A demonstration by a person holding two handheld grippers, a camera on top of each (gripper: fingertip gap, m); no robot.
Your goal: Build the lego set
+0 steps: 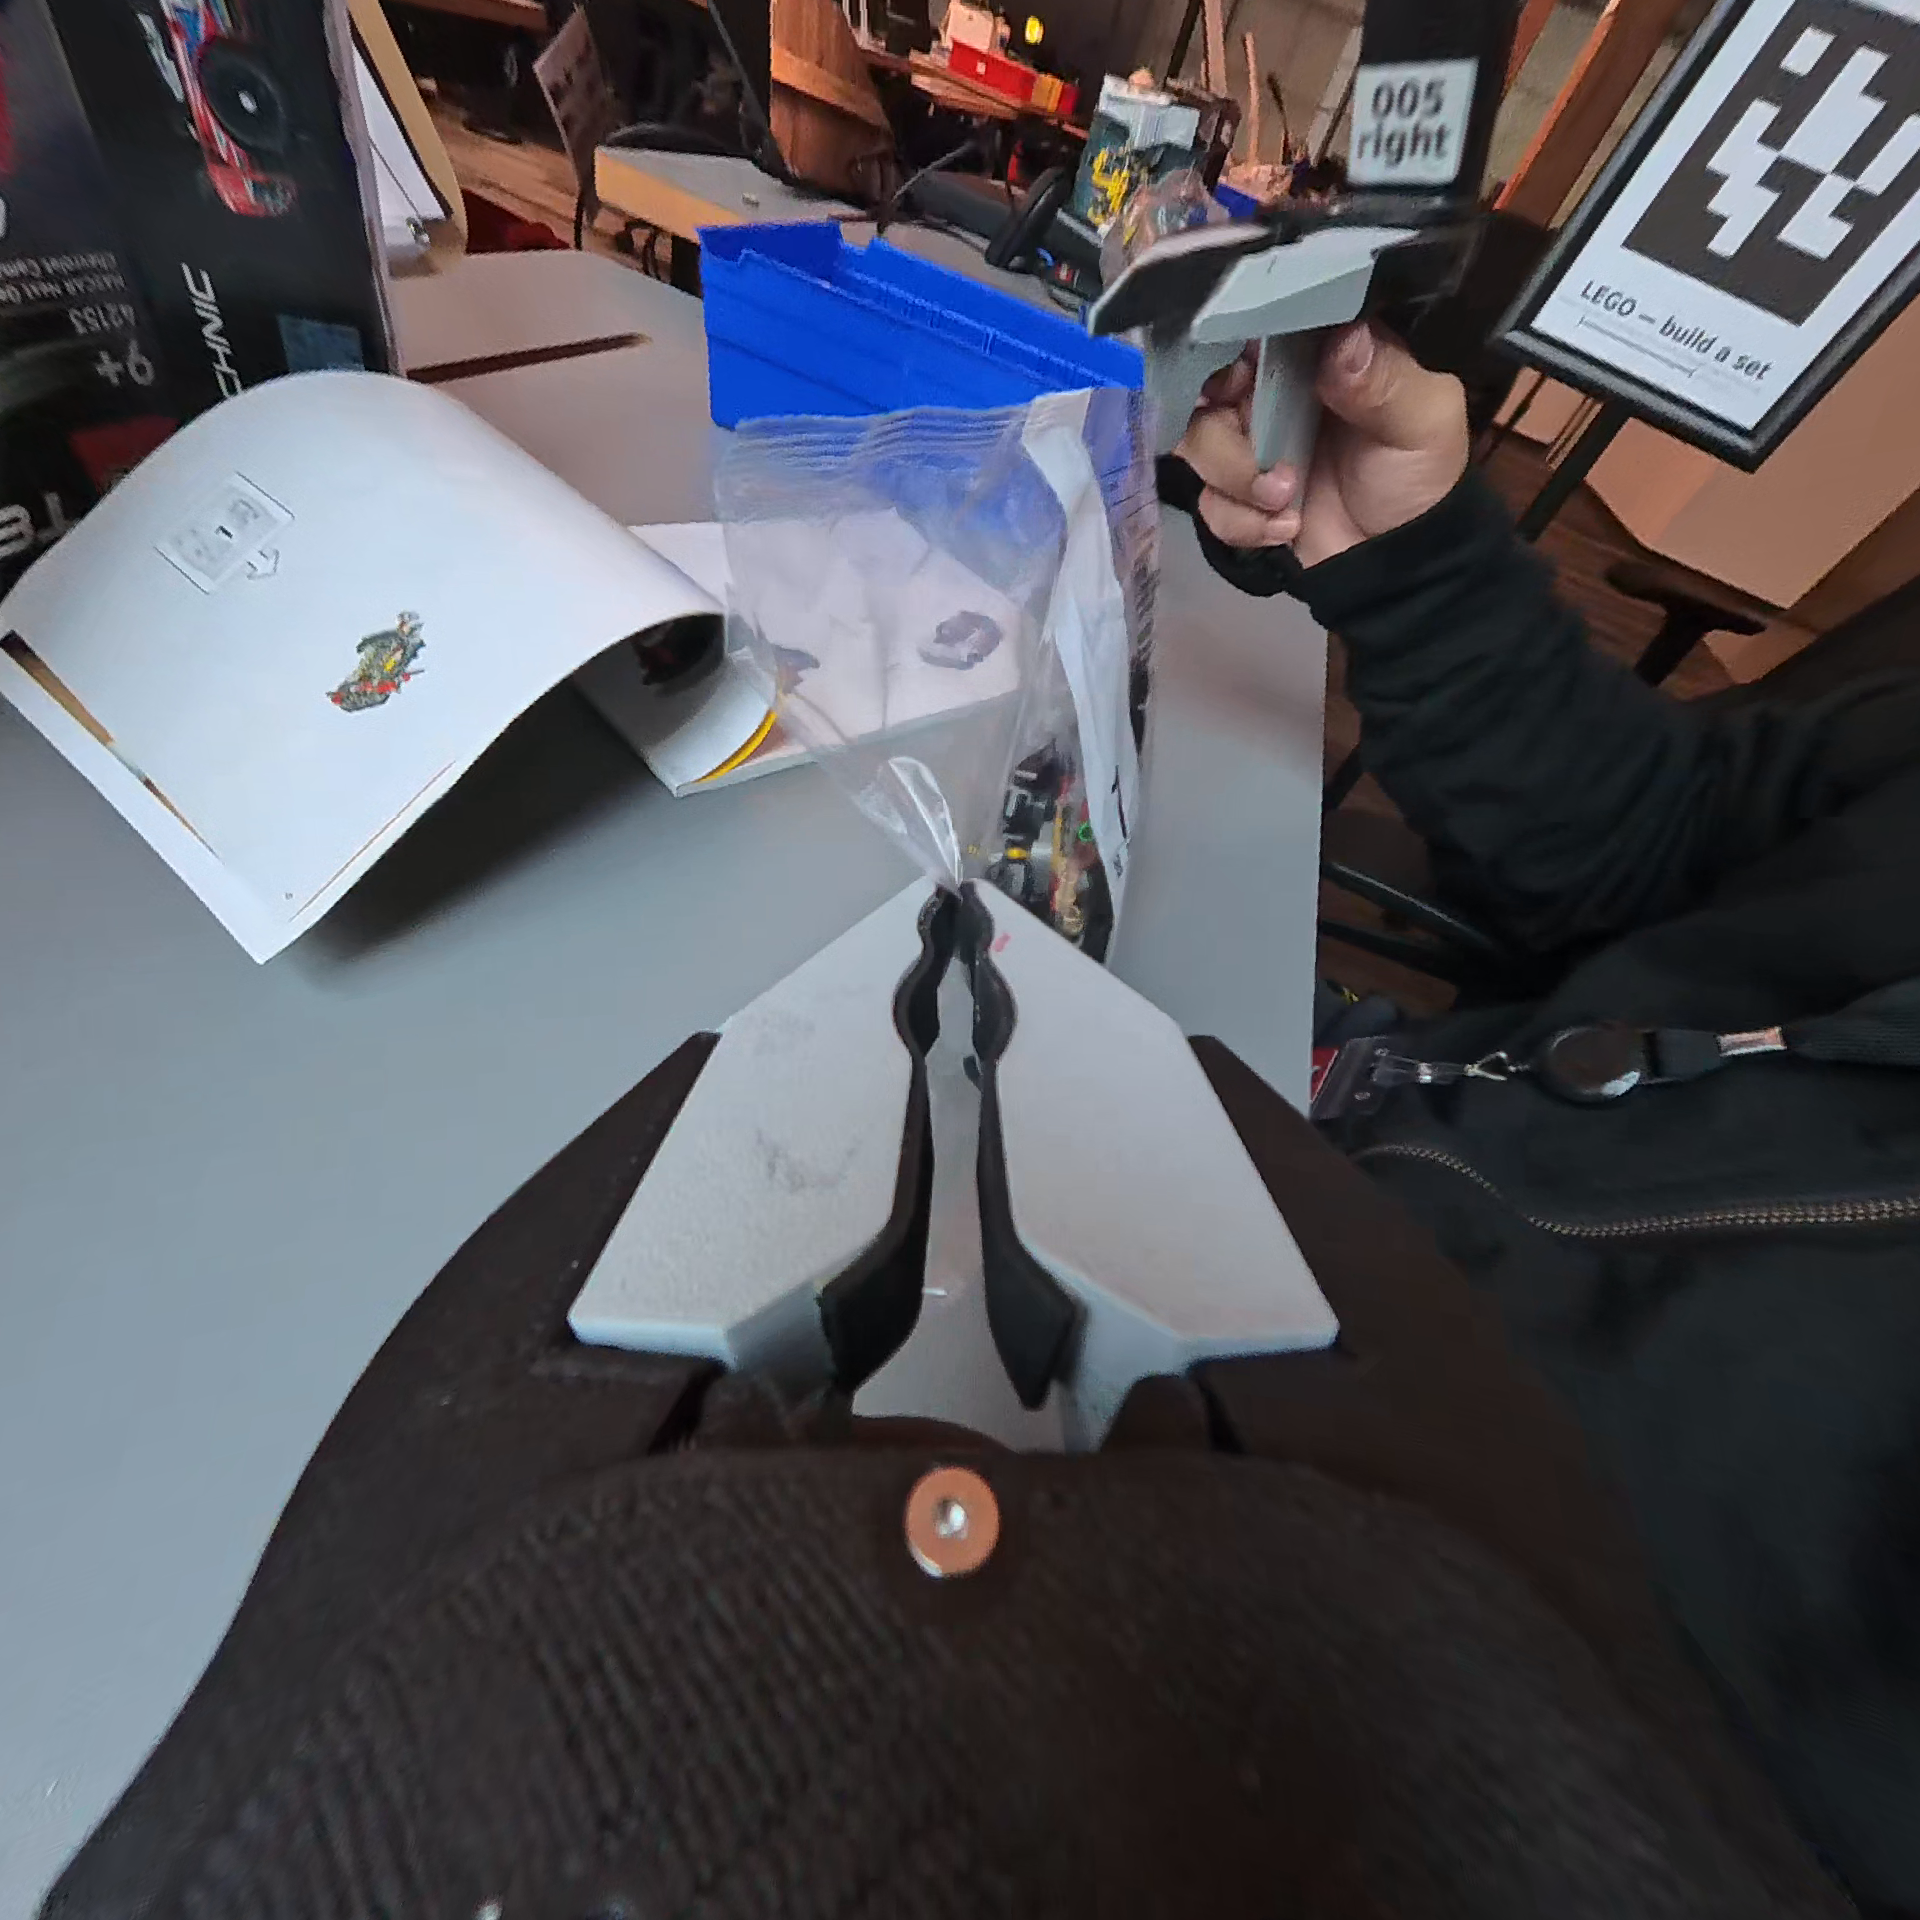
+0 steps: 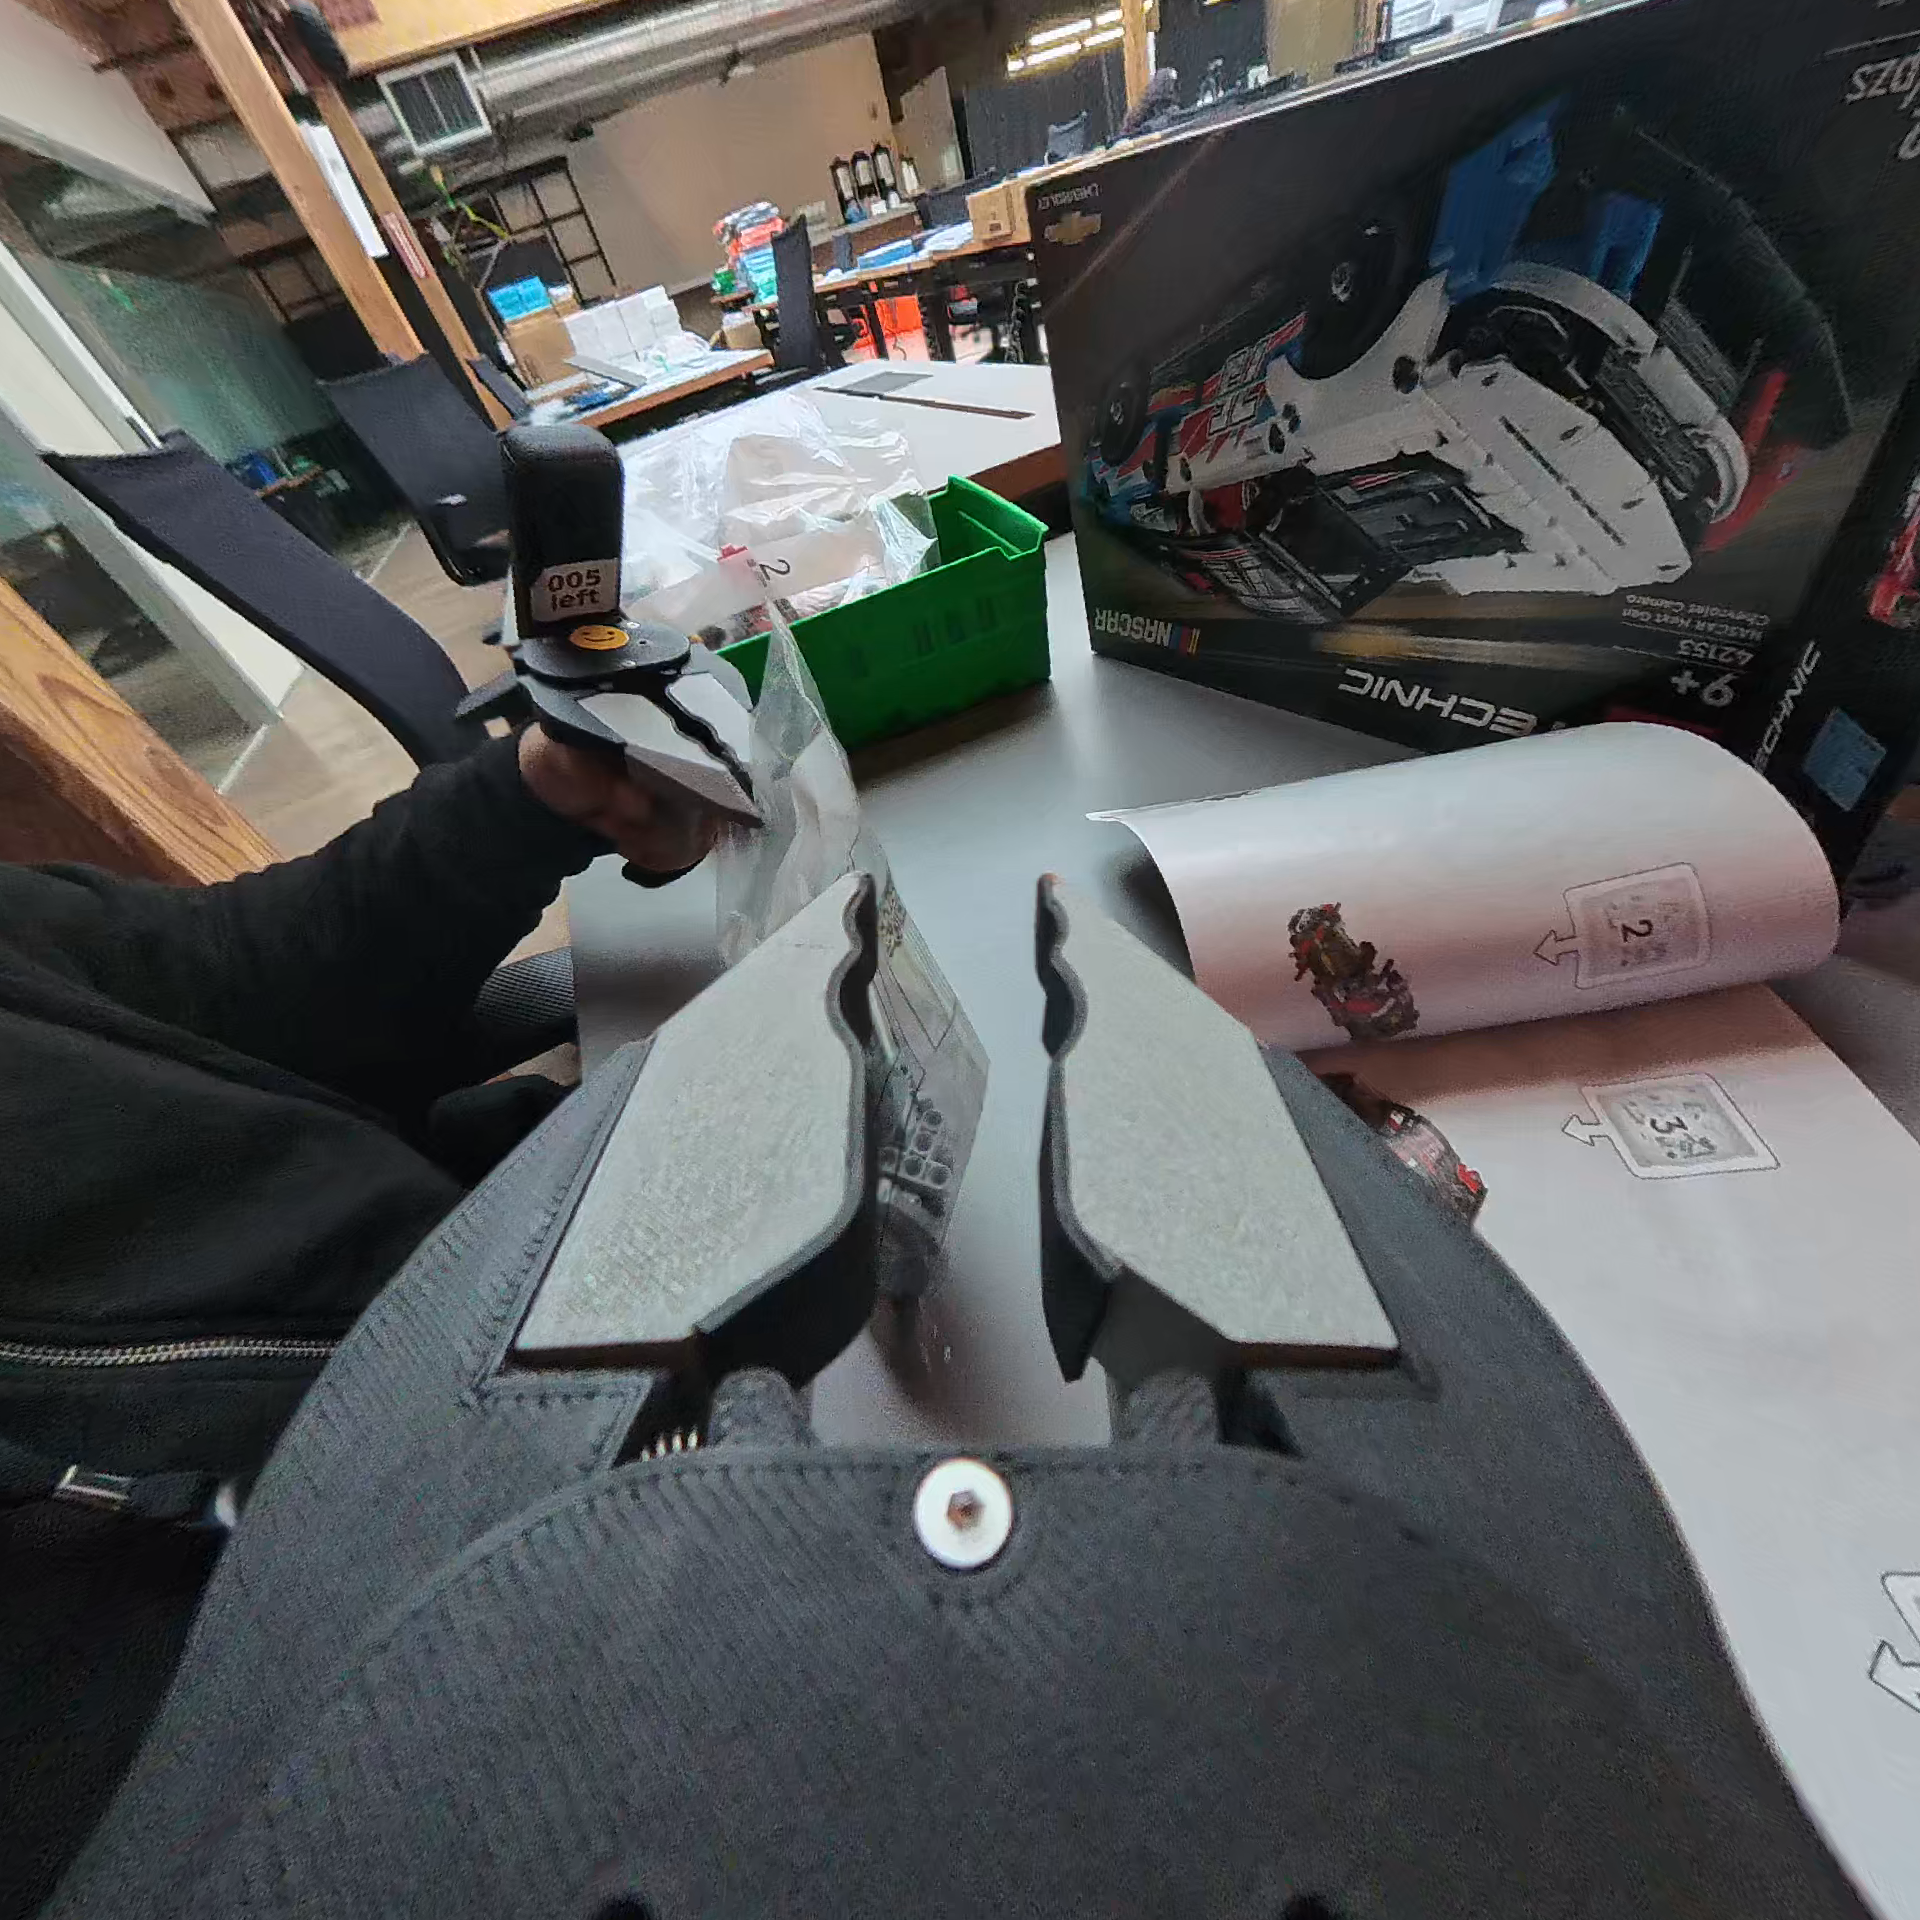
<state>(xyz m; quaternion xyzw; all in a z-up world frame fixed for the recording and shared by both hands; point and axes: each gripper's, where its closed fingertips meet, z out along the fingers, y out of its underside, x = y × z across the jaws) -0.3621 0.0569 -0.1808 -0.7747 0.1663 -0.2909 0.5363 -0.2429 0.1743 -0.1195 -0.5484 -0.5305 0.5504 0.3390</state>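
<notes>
Clear plastic bag [image 1: 935, 623] of bricks is hanging upright above the grey table [image 1: 312, 1143], its corner pinched by the left gripper [image 1: 954, 899]. The right gripper [image 2: 951, 904] is waiting spread, the bag brushing its left finger [image 2: 769, 1091].

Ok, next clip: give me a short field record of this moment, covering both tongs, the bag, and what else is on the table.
left tongs: shut on a corner of the bag
right tongs: open, holding nothing, the bag beside its left finger
bag: clear plastic, hanging up off the table, small parts inside
booklet: open, one page curled over
box: standing upside down behind the booklet
green bin: holds more bags
blue bin: behind the bag
table: grey
</notes>
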